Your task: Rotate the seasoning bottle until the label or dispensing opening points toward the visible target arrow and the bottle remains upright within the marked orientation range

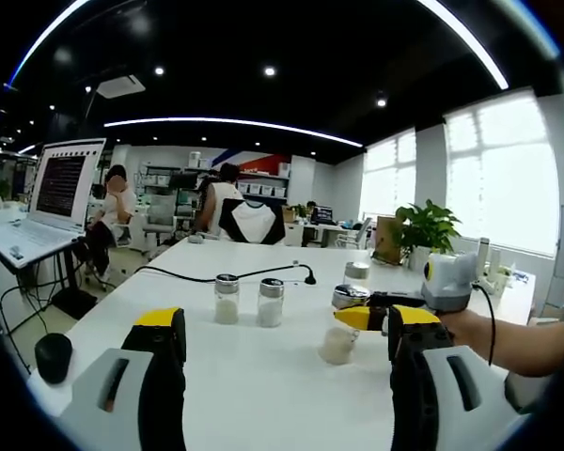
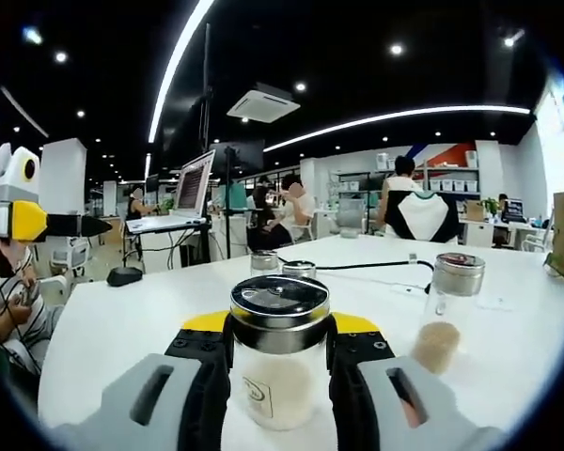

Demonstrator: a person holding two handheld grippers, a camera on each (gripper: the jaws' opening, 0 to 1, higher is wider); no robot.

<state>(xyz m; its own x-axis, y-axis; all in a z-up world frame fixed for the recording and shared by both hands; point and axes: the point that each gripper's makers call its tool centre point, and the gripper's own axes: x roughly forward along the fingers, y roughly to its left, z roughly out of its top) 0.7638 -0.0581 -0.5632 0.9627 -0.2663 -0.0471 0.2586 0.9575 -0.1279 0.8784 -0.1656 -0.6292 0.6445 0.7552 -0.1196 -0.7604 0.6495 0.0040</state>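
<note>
White table (image 1: 263, 376): long, glossy, in an open-plan office.

Right gripper (image 2: 280, 352): yellow-tipped black jaws closed against both sides of a seasoning bottle (image 2: 279, 352). Bottle is clear glass with a silver metal cap, pale granules inside, a small dark label mark low on its front; it stands upright on the table between the jaws. In the left gripper view the same gripper (image 1: 362, 318) enters from the right, held by a person's hand, pinching the bottle (image 1: 343, 329) on the table.

Left gripper (image 1: 280, 338): jaws spread wide, nothing between them, above the table's near edge. In the right gripper view it (image 2: 61, 225) appears at far left, off the table edge.

Two glass shakers (image 1: 248, 301): silver caps, pale contents, upright, just beside each other near the table's middle, well apart from the held bottle.

Fourth shaker (image 2: 448, 305): silver cap, tan contents, upright near the held bottle in the right gripper view.

Black cable (image 1: 226, 275): runs across the table behind the pair of shakers.

Laptop (image 1: 52, 202): open, screen lit, on a raised stand beside the table.

Potted plant (image 1: 423, 230): at the table's far end by the windows.

Seated people (image 1: 230, 202): at desks beyond the table.
</note>
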